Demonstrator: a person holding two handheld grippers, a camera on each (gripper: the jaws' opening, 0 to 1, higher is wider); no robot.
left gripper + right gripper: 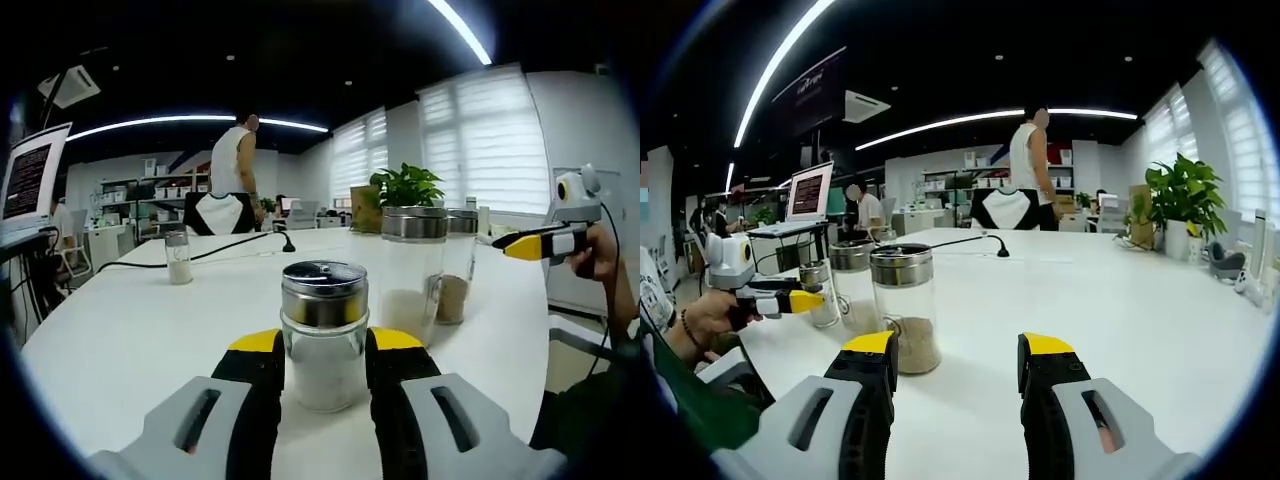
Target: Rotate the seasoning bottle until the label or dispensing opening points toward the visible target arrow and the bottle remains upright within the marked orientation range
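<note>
A glass seasoning bottle with a metal shaker lid and white powder stands upright on the white table. My left gripper is shut on it, one yellow-tipped jaw pressed against each side. In the right gripper view the same bottle is at the left, with the left gripper and a hand on it. My right gripper is open above the table with nothing between its jaws. It also appears at the right of the left gripper view, held in a hand off the table's edge.
Two taller jars stand just behind the held bottle; the one with brown seasoning is by my right gripper's left jaw. A small bottle, a black cable and a potted plant are farther back. A person stands beyond the table.
</note>
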